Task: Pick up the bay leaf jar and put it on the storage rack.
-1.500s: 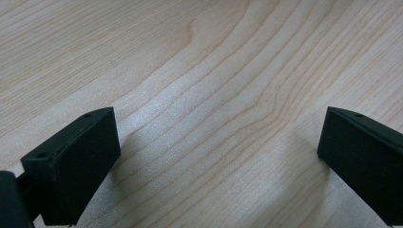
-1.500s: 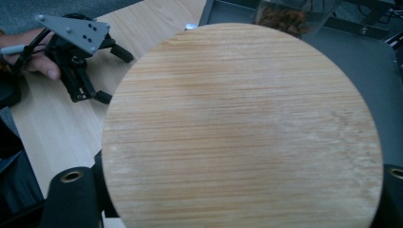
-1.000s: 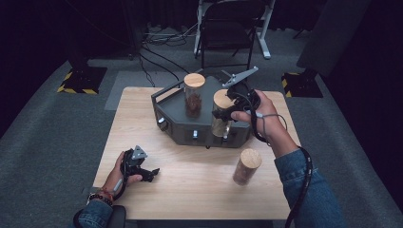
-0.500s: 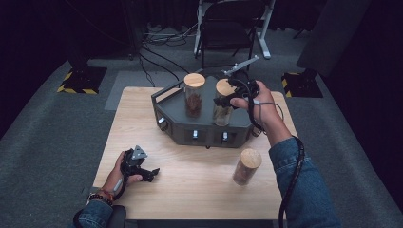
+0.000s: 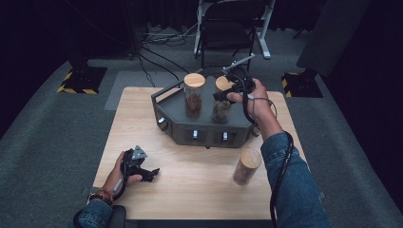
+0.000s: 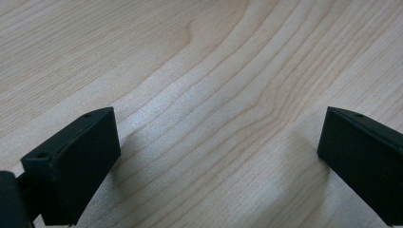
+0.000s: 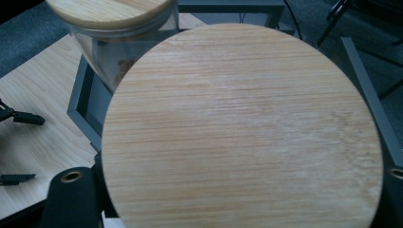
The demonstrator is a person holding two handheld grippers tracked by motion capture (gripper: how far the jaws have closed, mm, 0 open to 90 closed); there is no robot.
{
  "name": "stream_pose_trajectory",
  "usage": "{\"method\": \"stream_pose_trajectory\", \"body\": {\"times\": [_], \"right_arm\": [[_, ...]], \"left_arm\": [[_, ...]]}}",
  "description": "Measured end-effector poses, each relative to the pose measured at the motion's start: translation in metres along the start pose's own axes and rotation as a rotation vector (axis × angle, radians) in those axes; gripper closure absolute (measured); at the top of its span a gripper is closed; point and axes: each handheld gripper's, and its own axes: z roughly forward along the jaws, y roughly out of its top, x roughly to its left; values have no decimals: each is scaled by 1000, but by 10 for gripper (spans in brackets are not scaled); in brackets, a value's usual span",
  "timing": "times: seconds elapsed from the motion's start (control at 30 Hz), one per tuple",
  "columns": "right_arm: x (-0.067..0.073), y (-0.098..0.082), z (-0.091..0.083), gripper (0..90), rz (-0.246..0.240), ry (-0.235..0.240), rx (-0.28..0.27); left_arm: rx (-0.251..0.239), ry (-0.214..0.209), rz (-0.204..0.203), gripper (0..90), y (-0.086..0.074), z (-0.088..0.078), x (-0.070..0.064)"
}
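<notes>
Pale wood-grain table (image 5: 190, 190) standing on grey carpet in a dark room is serving as the work surface. On it, the clear glass jar with a round bamboo lid (image 5: 221, 100) is standing upright on the right part of the dark grey angular tray (image 5: 209, 130), and the right gripper (image 5: 228, 92) is closing on it from the person's side, its jaws nearly together and pressing on the jar just under the lid. In the right gripper view that lid (image 7: 242, 128) is sitting directly above the jaws, with one black fingertip (image 7: 71, 199) showing at its lower left edge.

Just beyond the fingers, to the left in the high view, a second glass jar with a bamboo lid and reddish-brown contents (image 5: 194, 95) is standing upright on the same tray, close to the held jar but apart from it. Well behind the fingers, near the person's right sleeve, a third lidded jar (image 5: 246, 166) is standing on the bare table.

Far off at the near left, the left gripper (image 5: 147, 173) is resting low over the wood, its jaws spread wide with nothing between them.
</notes>
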Motion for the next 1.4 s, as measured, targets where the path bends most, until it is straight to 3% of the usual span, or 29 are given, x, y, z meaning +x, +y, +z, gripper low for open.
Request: {"method": "stream_pose_trajectory", "body": {"times": [0.4, 0.97, 1.2, 1.4], "right_arm": [[-1, -1, 18, 250, 19, -13, 12], [-4, -5, 20, 245, 54, 2, -29], [-8, -6, 17, 116, 72, -16, -38], [-5, -9, 18, 29, 47, -23, -54]], "left_arm": [[-1, 0, -1, 0, 0, 0, 0], [-1, 0, -1, 0, 0, 0, 0], [-1, 0, 0, 0, 0, 0, 0], [-1, 1, 1, 0, 0, 0, 0]]}}
